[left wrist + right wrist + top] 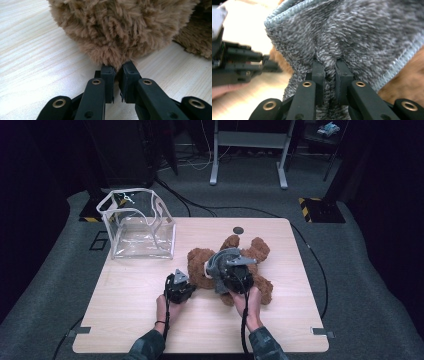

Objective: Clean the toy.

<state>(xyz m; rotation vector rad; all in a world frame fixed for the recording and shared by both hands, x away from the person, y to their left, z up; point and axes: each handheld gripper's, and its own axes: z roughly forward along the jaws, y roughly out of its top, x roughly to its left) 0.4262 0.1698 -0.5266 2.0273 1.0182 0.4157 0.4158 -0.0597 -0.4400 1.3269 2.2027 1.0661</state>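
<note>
Brown teddy bear (227,270) lying mid-desk (125,320), wearing a grey knit sweater (352,37). Left gripper (117,72) jaws pinching fur on one limb; right gripper (329,72) jaws clenched on bunched sweater. Likely soft, light, stretchy; best gripped by fabric folds.

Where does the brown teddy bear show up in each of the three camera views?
High view: teddy bear lies at table centre, right of the clear bag.
Left gripper view: its fur spans the top, pinched by the left gripper.
Right gripper view: brown fur at lower right.
Shared landmark: the grey knit sweater on the bear.
</note>
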